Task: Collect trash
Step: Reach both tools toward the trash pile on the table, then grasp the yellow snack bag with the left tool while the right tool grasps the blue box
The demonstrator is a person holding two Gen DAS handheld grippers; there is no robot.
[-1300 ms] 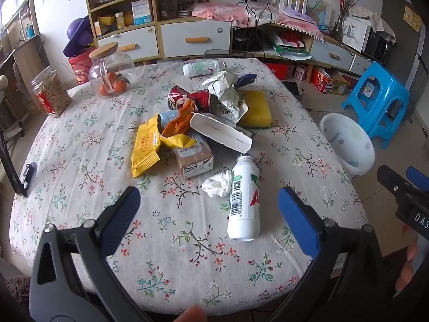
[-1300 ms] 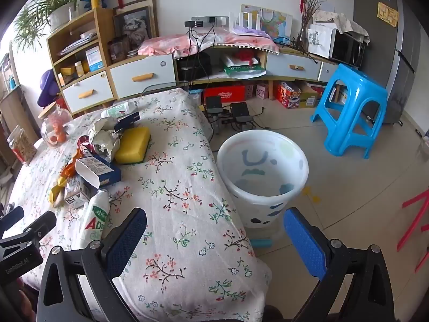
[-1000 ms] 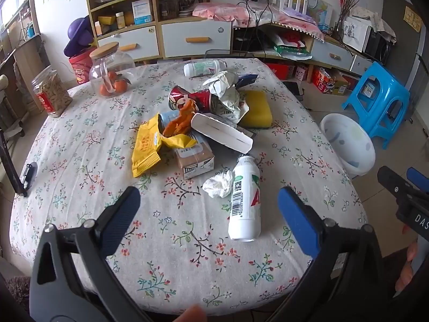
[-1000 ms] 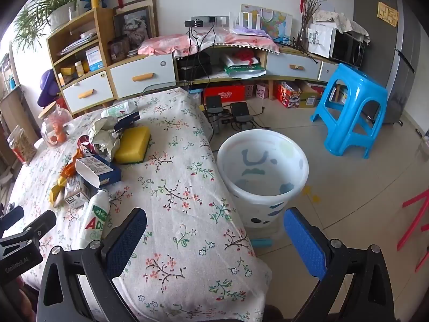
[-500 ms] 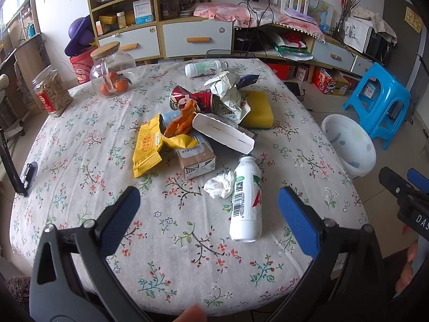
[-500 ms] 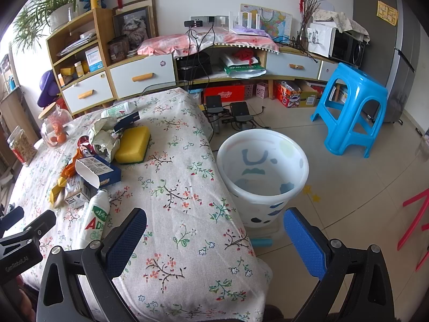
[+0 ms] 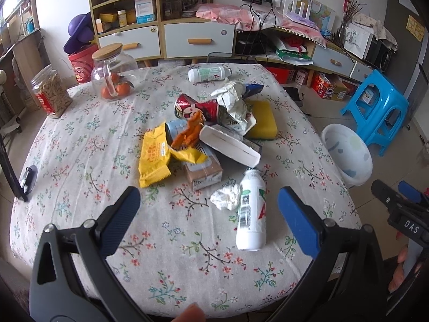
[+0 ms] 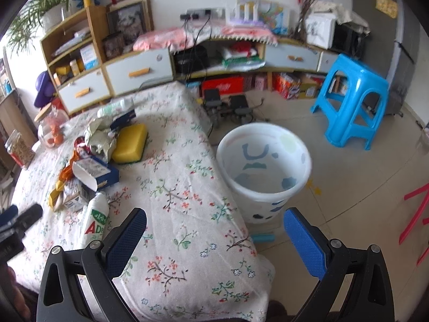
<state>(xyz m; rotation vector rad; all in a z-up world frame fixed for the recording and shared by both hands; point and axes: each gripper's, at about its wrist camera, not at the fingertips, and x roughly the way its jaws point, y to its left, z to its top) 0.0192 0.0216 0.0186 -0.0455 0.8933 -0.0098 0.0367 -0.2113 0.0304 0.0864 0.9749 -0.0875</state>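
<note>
Floral tablecloth (image 7: 80,145) carries litter; white bottle (image 7: 251,212) reads "AD" in red. Right gripper (image 8: 214,230), stamped "DAS", and left gripper (image 7: 207,206): both spread wide, empty.

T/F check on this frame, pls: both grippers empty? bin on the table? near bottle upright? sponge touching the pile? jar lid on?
1. Both the left gripper and the right gripper are open and hold nothing. True.
2. The white bin stands on the table. False: it stands on the floor beside the table.
3. The nearest white bottle stands upright. False: it lies on its side next to a crumpled tissue.
4. The yellow sponge lies against the trash pile, at its edge nearest the bin. True.
5. The glass jar of oranges has no lid. False: a wooden lid closes it.
</note>
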